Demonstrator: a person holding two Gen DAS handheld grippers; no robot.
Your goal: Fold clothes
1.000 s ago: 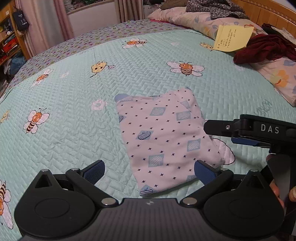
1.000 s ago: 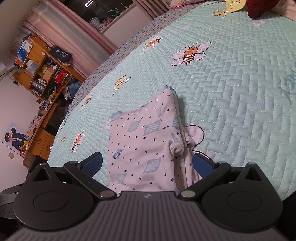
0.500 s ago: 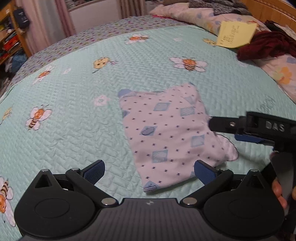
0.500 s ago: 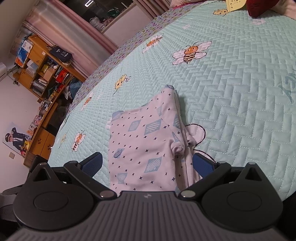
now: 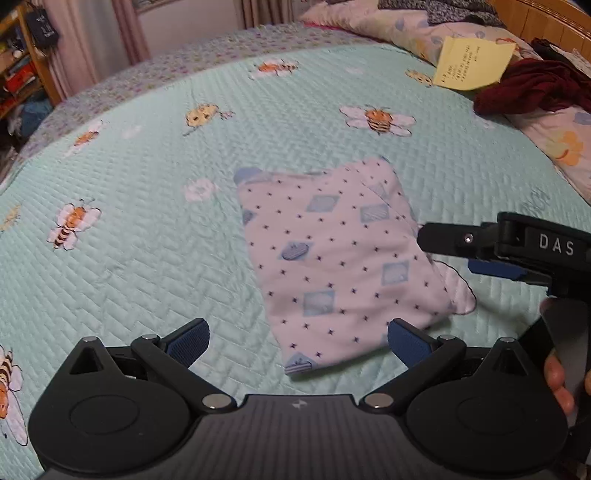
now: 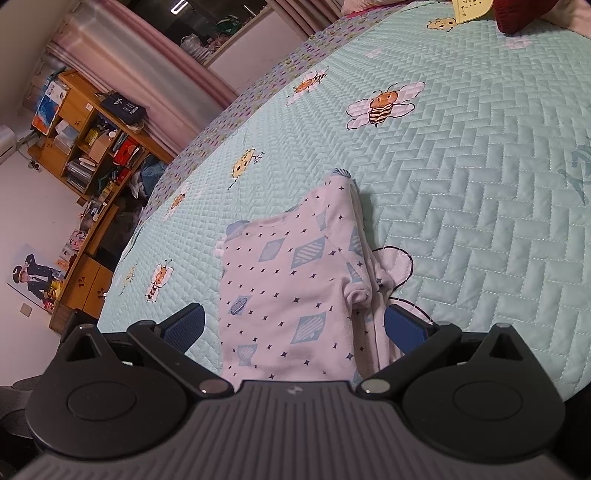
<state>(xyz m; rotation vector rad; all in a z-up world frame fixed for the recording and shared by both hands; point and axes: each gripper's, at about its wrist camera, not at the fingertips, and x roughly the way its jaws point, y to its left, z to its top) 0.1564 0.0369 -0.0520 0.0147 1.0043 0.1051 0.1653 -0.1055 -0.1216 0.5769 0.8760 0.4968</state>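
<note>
A folded white garment [image 5: 340,258] with blue diamonds and small stars lies flat on the mint quilted bedspread [image 5: 147,206]. My left gripper [image 5: 295,336] hovers open just short of the garment's near corner, nothing between its blue pads. In the right wrist view the same garment [image 6: 291,291] lies under and ahead of my right gripper [image 6: 293,325], which is open over the stacked right edge without pinching it. The right gripper's body [image 5: 517,251] shows from the side at the garment's right edge, held by a hand [image 5: 557,376].
A dark red garment [image 5: 535,88] and a yellow paper note [image 5: 472,62] lie by the pillows at the far right. A wooden headboard [image 5: 546,22] stands behind them. A cluttered wooden bookshelf [image 6: 92,147] stands beyond the bed's left edge, near pink curtains [image 6: 155,70].
The left gripper's view has shifted slightly so the garment sits lower and further right. The right gripper and the garment have barely moved. Both grippers remain open.
</note>
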